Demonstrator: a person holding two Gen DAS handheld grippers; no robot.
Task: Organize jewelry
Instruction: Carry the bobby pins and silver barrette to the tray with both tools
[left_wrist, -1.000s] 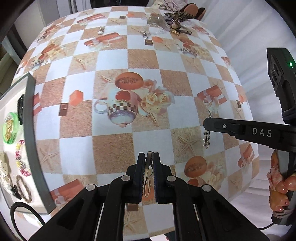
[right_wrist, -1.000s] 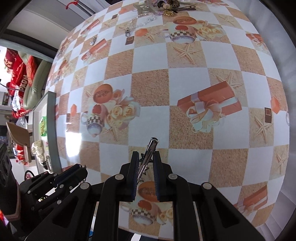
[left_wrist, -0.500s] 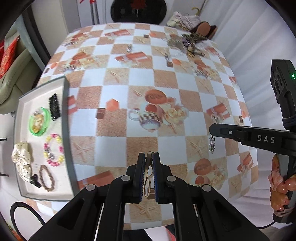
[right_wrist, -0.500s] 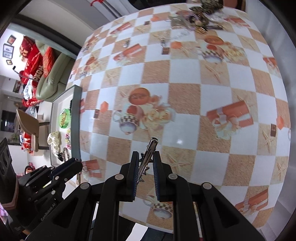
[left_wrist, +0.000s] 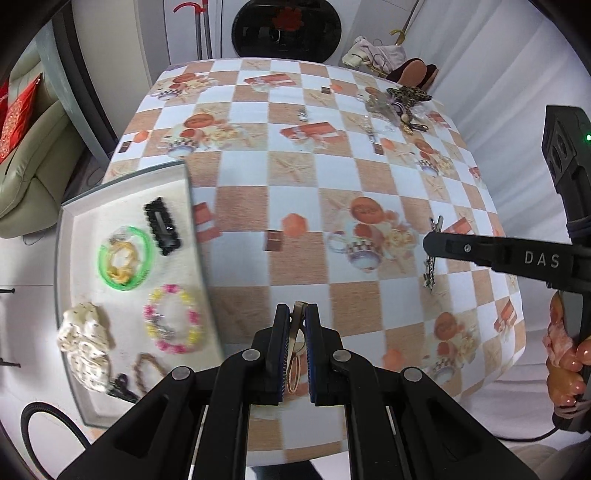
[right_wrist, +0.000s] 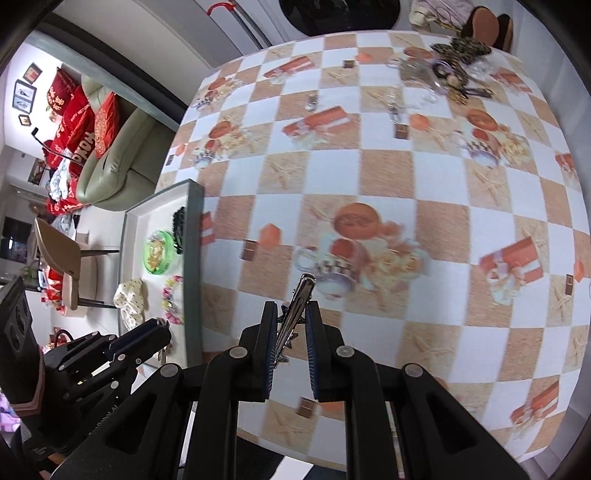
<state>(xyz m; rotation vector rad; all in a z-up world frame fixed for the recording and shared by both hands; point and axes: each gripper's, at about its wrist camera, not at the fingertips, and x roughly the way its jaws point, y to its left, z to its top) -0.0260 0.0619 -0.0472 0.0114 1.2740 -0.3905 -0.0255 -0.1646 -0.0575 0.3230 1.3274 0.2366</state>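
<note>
My left gripper (left_wrist: 296, 314) pinches a thin gold hoop clip (left_wrist: 294, 363); my right gripper (right_wrist: 291, 314) pinches a shiny metal hair clip (right_wrist: 295, 310), both above the checkered tablecloth (left_wrist: 332, 177) near the grey tray (left_wrist: 195, 221)

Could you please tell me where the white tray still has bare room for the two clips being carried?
In the white tray, the far corner beyond the black hair clip and green ring is bare. The near half is crowded: the pink-and-yellow bead bracelet, cream scrunchie and brown bead bracelet fill it.

Gold hoop clip (left_wrist: 295, 354) and silver clip (right_wrist: 295, 314), perhaps hairclips; each claw-held.
</note>
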